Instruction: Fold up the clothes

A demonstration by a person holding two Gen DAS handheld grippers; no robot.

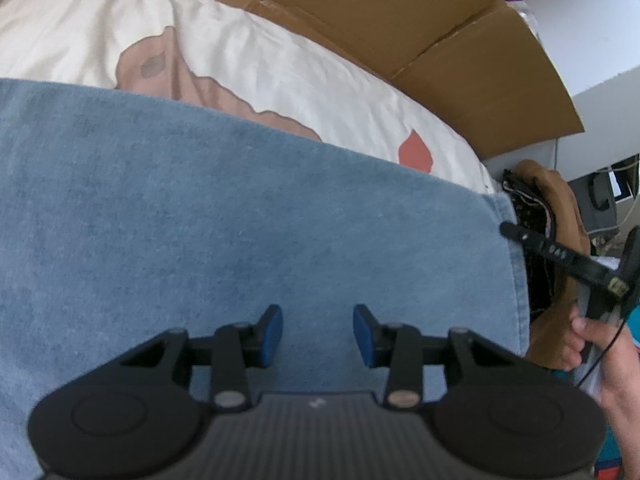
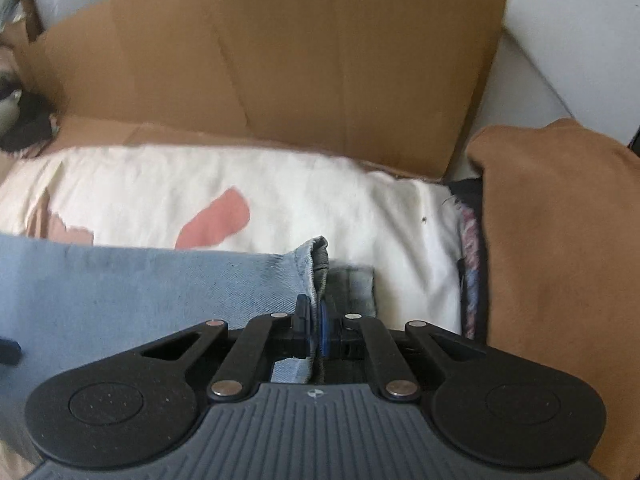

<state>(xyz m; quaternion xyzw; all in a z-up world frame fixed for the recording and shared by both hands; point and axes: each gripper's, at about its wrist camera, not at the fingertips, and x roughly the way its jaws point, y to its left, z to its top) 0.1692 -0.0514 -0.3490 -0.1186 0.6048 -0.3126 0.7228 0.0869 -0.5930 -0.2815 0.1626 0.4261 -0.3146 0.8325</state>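
Seen from the left wrist, the left hand-held gripper (image 1: 318, 334) hovers with its blue-padded jaws spread well apart and nothing between them, directly above a broad smooth panel of the light-blue denim garment (image 1: 240, 216). The denim fills the view from 9 o'clock across to 3 o'clock and lies flat on a cream sheet with pink patches (image 1: 280, 76), which shows along 12 o'clock. Behind the sheet stands a brown cardboard sheet (image 1: 400, 12). At 3 o'clock a person's hand (image 1: 600, 344) grips the handle of the other tool, next to a heap of tan and dark cloth.

From the right wrist, the right hand-held gripper (image 2: 314, 330) has its jaws pressed together on the hemmed edge of the denim garment (image 2: 160, 280), and the pinched edge stands up in a small ridge at 12 o'clock from the pads. The rest of the denim runs off toward 9 o'clock over the cream sheet (image 2: 320, 200). A tan garment (image 2: 560, 240) is piled at 3 o'clock, and the cardboard sheet (image 2: 280, 60) stands at 12 o'clock.

By my reading a fold of the denim is in hand, with one edge gripped while the other tool is free. Whether that edge is being lifted or laid down cannot be told. Any carry would call for keeping the hem taut and level so the panel stays smooth.
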